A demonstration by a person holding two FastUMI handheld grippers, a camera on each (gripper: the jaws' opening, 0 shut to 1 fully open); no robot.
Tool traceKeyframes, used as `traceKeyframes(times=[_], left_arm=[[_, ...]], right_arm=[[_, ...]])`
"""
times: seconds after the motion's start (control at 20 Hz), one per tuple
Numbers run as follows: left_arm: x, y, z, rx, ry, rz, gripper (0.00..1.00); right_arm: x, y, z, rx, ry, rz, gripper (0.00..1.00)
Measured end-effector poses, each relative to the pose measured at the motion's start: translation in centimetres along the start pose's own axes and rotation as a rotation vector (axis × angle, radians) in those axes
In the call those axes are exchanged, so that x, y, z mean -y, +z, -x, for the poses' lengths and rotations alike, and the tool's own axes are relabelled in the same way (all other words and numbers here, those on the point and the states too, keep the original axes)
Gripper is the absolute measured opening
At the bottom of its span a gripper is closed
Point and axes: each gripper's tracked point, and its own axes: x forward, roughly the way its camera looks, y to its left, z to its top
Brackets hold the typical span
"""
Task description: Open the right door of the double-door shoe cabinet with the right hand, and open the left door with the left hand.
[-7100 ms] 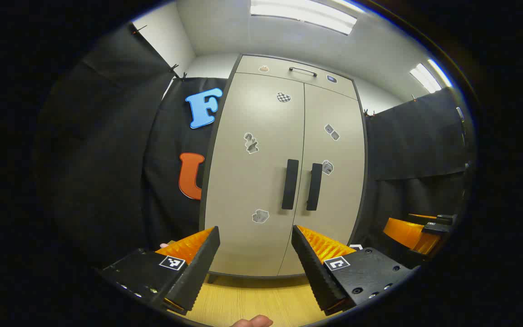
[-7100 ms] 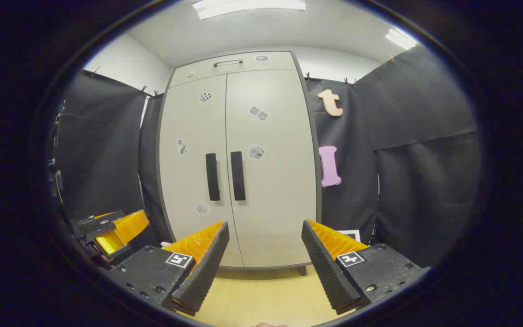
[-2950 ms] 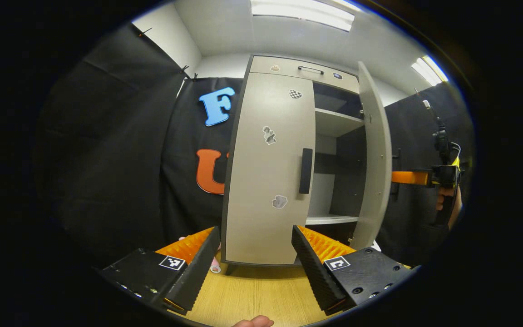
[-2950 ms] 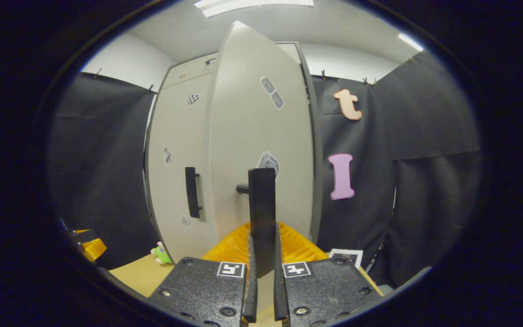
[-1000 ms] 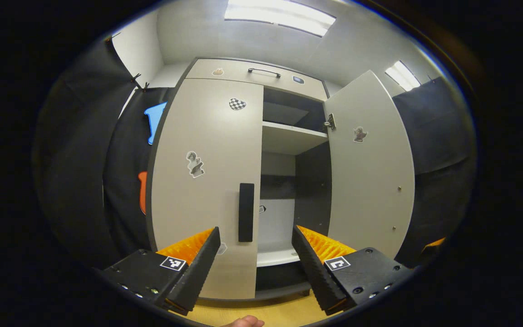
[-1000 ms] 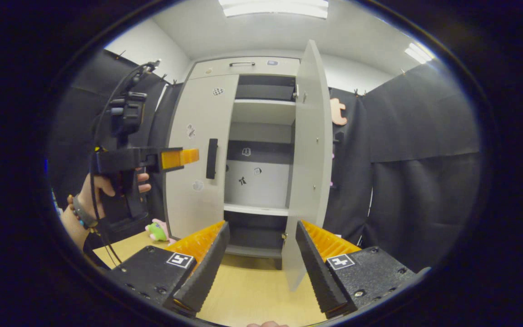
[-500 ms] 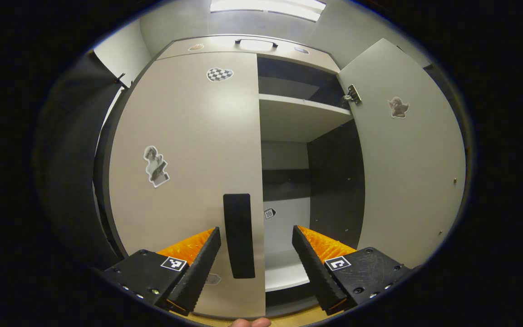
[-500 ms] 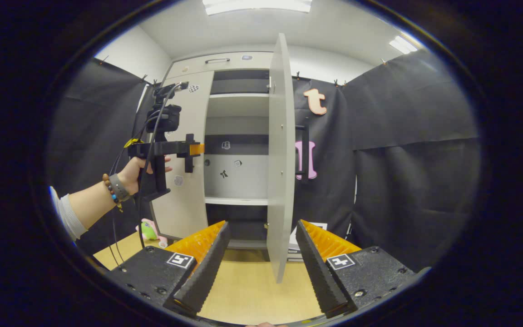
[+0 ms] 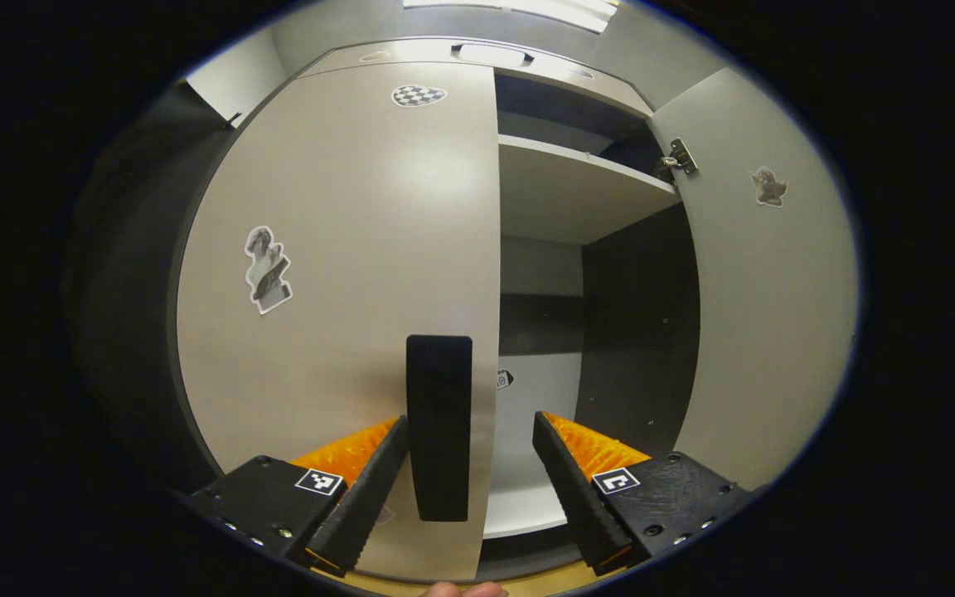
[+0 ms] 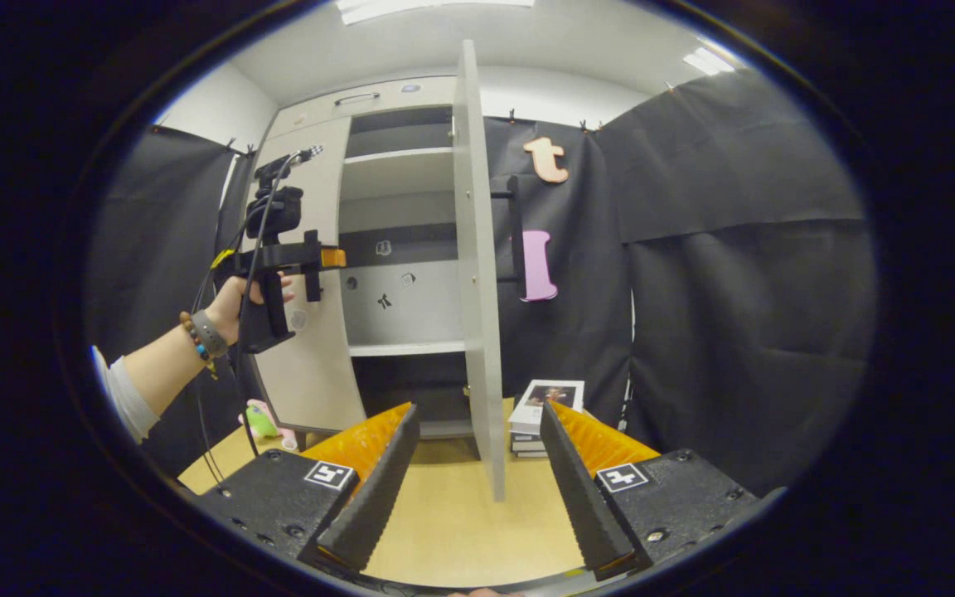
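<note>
The shoe cabinet [image 9: 345,249] stands straight ahead of the left gripper [image 9: 467,485], with its left door [image 9: 361,215] closed and its right door [image 9: 768,315] swung out to the side. In the left gripper view the fingers are spread wide, and the left door's black handle [image 9: 439,427] stands upright in the gap between them, nearer the left finger [image 9: 361,497] than the right one; whether either finger touches it cannot be told. Beyond the right finger lies the cabinet's open half, with a pale shelf [image 9: 577,178] up above and a dark side wall [image 9: 639,332] behind. Stickers dot the left door above the fingers: a bust figure [image 9: 266,269] to the upper left and a checkered heart [image 9: 418,95] near the top.

In the right gripper view the right gripper [image 10: 473,489] also has its fingers wide apart, gripping nothing. The opened right door [image 10: 477,274] is seen edge-on, rising from between and beyond the fingertips, its handle [image 10: 516,225] on the far face. A stack of books [image 10: 545,406] lies on the wooden floor [image 10: 461,514] just past the right finger. Off to the upper left, a hand [image 10: 241,303] with a beaded bracelet holds the left gripper [image 10: 324,259] up to the left door [image 10: 312,274]. A small green and pink toy [image 10: 262,421] sits on the floor by the cabinet's foot.
</note>
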Motion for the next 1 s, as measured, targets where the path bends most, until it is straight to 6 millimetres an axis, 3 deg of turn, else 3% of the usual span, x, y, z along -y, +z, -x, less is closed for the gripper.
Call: traceKeyframes(times=[0.3, 0.35, 0.5, 0.65, 0.75, 1.0], left_arm=[[-1.5, -0.2, -0.1, -0.011, 0.011, -0.002, 0.87], [-2.2, -0.2, 0.0, -0.011, 0.033, -0.006, 0.72], [-1.7, -0.3, 0.2, -0.014, 0.016, 0.013, 0.30], [-1.6, -0.2, 0.0, 0.007, 0.026, -0.012, 0.12], [-1.6, -0.4, 0.8, -0.010, -0.012, 0.001, 0.08], [-1.8, 0.8, 6.8, 0.018, -0.057, -0.042, 0.08]], right_arm=[[-1.0, -0.2, -0.9, -0.003, 0.029, -0.004, 0.89], [-1.2, -0.4, -1.0, -0.006, 0.033, -0.004, 0.89], [-1.4, -0.8, -1.1, -0.015, 0.036, 0.002, 0.89], [-1.1, -1.0, -1.0, -0.020, 0.024, 0.002, 0.89], [-0.9, -1.0, -0.9, -0.021, 0.021, -0.004, 0.89], [-1.7, -2.2, -0.2, -0.032, 0.022, -0.006, 0.88]])
